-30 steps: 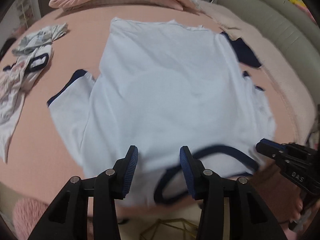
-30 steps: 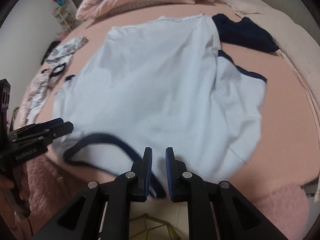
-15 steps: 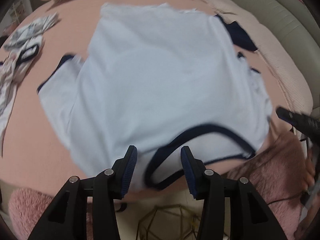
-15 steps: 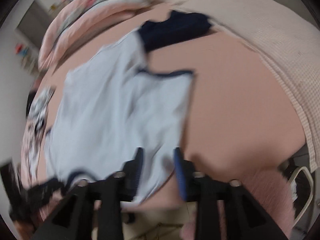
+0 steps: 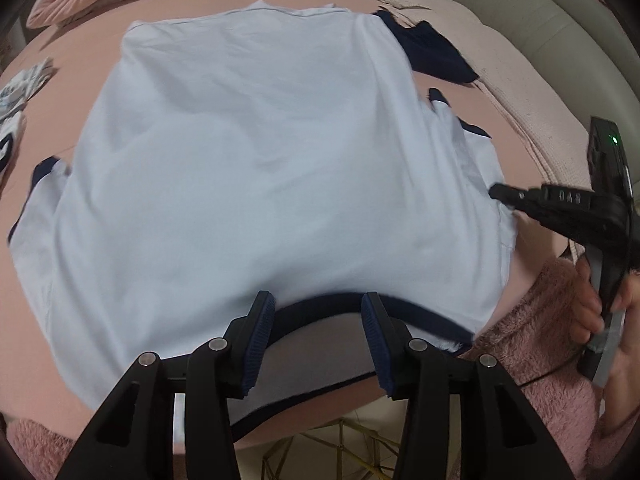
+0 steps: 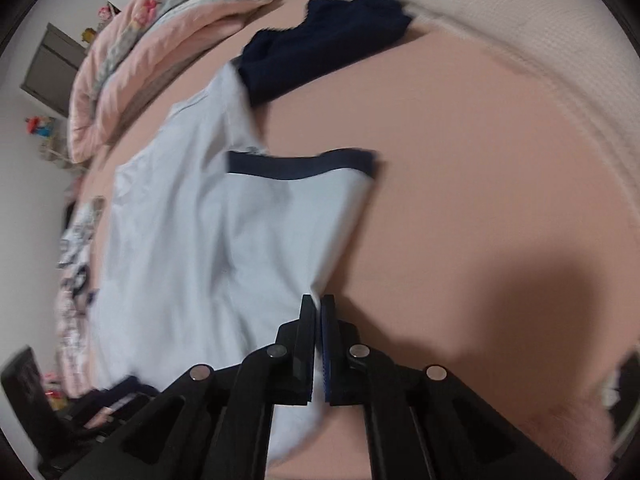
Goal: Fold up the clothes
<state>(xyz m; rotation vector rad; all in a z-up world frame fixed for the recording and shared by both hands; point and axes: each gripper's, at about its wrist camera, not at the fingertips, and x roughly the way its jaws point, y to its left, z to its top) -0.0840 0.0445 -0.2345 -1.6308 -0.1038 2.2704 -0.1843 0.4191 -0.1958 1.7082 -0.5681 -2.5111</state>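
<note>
Two views: left wrist first, then right wrist.
Left wrist, shirt: a pale blue cotton T-shirt with navy trim (image 5: 256,168) lay spread flat on a pink bed sheet (image 5: 80,40).
Left wrist, left gripper (image 5: 318,320): jaws stood apart over the navy collar (image 5: 320,308), gripping nothing.
Left wrist, right gripper (image 5: 498,192): its tip met the shirt's right edge.
Right wrist, right gripper (image 6: 318,304): jaws were pressed together, clamped on the shirt's (image 6: 192,240) sleeve edge.
Right wrist, beyond: a dark navy garment (image 6: 320,44) lay at the shirt's far corner.

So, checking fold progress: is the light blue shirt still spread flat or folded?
Spread: the light blue shirt lies flat on the bed, no fold yet.
</note>
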